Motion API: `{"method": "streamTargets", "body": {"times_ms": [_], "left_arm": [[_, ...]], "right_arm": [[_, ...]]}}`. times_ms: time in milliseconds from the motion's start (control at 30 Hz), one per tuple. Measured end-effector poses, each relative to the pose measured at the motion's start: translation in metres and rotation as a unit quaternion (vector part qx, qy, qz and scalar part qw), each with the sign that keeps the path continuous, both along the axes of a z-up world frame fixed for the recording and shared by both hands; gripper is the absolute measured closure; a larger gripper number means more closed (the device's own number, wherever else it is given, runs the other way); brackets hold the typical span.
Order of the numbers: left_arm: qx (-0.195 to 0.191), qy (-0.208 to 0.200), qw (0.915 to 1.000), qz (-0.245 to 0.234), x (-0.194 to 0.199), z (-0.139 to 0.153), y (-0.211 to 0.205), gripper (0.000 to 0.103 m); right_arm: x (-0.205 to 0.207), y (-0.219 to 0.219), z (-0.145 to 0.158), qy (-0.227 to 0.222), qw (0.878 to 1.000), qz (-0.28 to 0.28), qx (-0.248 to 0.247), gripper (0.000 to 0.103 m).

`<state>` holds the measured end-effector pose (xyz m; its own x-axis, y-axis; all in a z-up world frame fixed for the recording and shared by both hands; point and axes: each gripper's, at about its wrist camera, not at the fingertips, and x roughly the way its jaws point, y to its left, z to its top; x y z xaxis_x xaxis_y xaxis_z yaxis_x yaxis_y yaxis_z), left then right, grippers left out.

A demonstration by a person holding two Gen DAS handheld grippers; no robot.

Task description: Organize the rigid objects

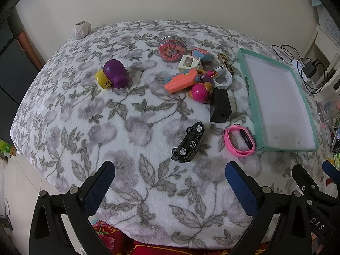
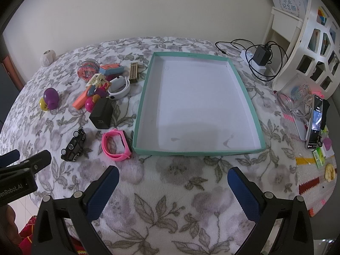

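- Facing a heap of small rigid toys on a floral blanket (image 1: 136, 127), we see none of them sorted yet.
- Nearest to us lie a black toy car (image 1: 188, 142) on its side and, just beside it, a pink watch band (image 1: 239, 141) close to the tray's near corner.
- Farther back sit a black charger block (image 1: 221, 106), an orange toy (image 1: 180, 80), a magenta ball figure (image 1: 200, 93), and, well apart to the left, a purple and yellow figure (image 1: 112, 75).
- To the right lies the teal tray (image 2: 139, 110), its white floor bare.
- We hold our left gripper (image 1: 170, 177) and right gripper (image 2: 173, 180) low over the blanket, jaws spread wide, gripping nothing.
- We judge this the opening step; next likely calls for reaching to the car or band, closing on it and carrying it to the tray.
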<state>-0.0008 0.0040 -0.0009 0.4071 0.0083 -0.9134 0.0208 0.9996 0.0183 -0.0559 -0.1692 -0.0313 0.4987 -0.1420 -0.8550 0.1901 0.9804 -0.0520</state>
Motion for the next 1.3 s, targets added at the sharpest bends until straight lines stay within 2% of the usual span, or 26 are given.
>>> {"method": "streamTargets", "body": {"times_ms": [300, 533, 700, 800, 967, 1067, 1200, 1300], "left_arm": [[-0.01, 0.005, 0.9999, 0.003, 0.0, -0.004, 0.005, 0.0], [-0.049, 0.006, 0.9986, 0.019, 0.022, -0.001, 0.01, 0.0], [-0.086, 0.003, 0.9962, 0.016, 0.043, 0.007, 0.004, 0.0], [-0.072, -0.004, 0.9973, 0.018, 0.055, 0.008, -0.001, 0.0], [-0.03, 0.022, 0.9981, 0.049, 0.078, -0.005, -0.001, 0.0], [-0.032, 0.034, 0.9969, 0.063, 0.085, -0.016, 0.004, 0.0], [-0.018, 0.054, 0.997, 0.053, 0.086, -0.035, 0.004, 0.0], [-0.016, 0.068, 0.9964, 0.047, 0.083, -0.046, 0.004, 0.0]], "right_arm": [[0.0, 0.002, -0.003, 0.001, 1.0, 0.001, 0.0, 0.0], [0.015, 0.002, 0.003, 0.006, 1.0, 0.004, 0.006, 0.0], [0.035, 0.005, 0.022, -0.015, 1.0, 0.005, -0.001, 0.0], [0.052, 0.004, 0.024, -0.01, 1.0, -0.006, 0.003, 0.0], [0.077, -0.001, 0.013, 0.006, 0.999, -0.04, 0.033, 0.0], [0.086, 0.002, 0.006, 0.01, 0.998, -0.045, 0.034, 0.0], [0.088, 0.004, -0.006, 0.001, 0.999, -0.041, 0.029, 0.0], [0.088, 0.001, -0.024, 0.028, 0.998, -0.042, 0.039, 0.0]]}}
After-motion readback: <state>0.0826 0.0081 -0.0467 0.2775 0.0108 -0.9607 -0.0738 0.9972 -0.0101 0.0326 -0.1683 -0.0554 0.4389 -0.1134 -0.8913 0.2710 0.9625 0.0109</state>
